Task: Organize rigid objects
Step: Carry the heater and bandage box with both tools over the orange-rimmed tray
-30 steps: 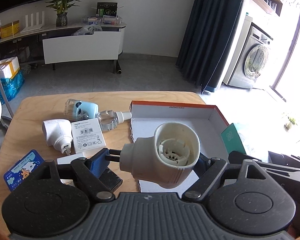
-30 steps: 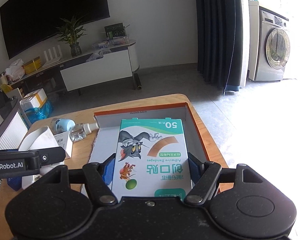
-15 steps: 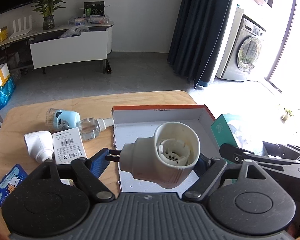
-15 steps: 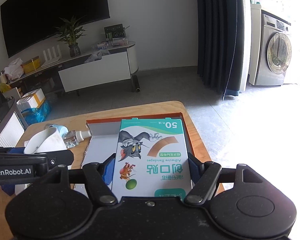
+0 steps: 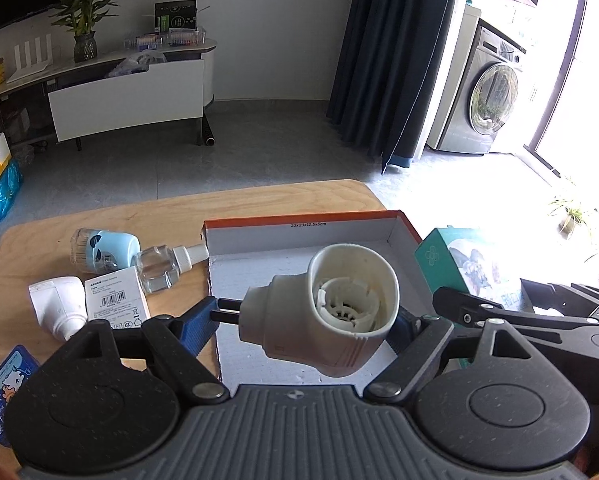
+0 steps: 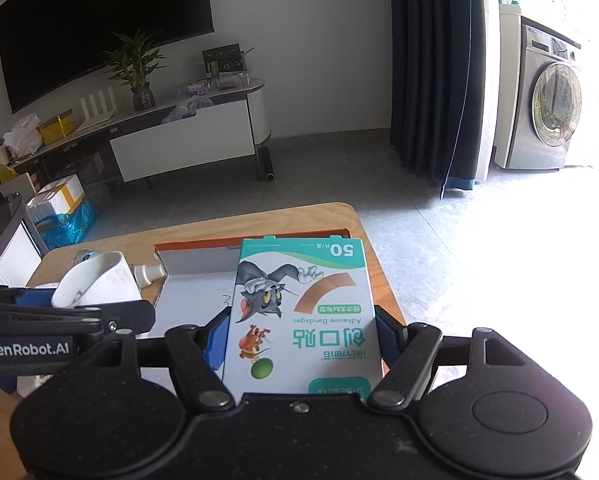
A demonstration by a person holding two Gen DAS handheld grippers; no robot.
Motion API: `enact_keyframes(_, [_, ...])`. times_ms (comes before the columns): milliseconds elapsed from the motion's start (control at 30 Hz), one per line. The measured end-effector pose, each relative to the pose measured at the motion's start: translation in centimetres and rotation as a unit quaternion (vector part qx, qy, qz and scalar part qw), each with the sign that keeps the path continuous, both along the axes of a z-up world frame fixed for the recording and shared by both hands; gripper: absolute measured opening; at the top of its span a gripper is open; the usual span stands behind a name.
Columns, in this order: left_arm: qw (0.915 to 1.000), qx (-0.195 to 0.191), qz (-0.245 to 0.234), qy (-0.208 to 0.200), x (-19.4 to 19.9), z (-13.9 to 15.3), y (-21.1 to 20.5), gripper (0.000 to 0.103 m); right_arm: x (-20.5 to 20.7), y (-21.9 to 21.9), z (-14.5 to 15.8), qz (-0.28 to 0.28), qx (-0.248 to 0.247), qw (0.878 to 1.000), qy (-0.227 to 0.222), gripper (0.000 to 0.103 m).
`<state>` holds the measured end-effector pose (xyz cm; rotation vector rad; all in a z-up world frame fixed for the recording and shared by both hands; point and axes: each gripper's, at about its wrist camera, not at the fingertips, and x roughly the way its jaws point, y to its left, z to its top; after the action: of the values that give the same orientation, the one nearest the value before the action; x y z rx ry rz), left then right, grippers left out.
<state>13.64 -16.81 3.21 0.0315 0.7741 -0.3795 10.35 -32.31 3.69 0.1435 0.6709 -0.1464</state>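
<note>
My left gripper (image 5: 305,320) is shut on a white plug-in vaporizer (image 5: 323,312) and holds it above the open orange-rimmed box (image 5: 299,226) on the wooden table. My right gripper (image 6: 303,334) is shut on a green and white adhesive bandage box (image 6: 299,312) and holds it over the right side of the same orange-rimmed box (image 6: 203,258). The bandage box also shows at the right of the left wrist view (image 5: 467,264). The vaporizer also shows at the left of the right wrist view (image 6: 95,280).
Left of the box lie a blue-capped bottle (image 5: 99,250), a clear refill bottle (image 5: 161,266), a white labelled carton (image 5: 117,304), a second white vaporizer (image 5: 57,312) and a blue packet (image 5: 3,384). The table's far edge (image 5: 219,200) is close behind.
Both grippers have moved right over the table, each still holding its object. The loose items on the table now sit further left in the left wrist view.
</note>
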Motion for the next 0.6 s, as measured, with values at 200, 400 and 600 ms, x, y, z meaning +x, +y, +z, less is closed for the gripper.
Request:
enact_keyframes(200, [0.9999, -0.004, 0.009, -0.003, 0.7, 0.1, 0.4, 0.086, 0.7, -0.3, -0.3, 0.005, -0.003, 1.0, 0.006, 0.084])
enact_keyframes(400, [0.9999, -0.005, 0.014, -0.003, 1.5, 0.0, 0.4, 0.086, 1.6, -0.6, -0.4, 0.011, -0.005, 1.0, 0.01, 0.084])
enact_keyframes(600, [0.9998, -0.004, 0.02, 0.004, 2.3, -0.6, 0.5, 0.086, 2.7, -0.4, -1.1, 0.016, -0.004, 1.0, 0.024, 0.084])
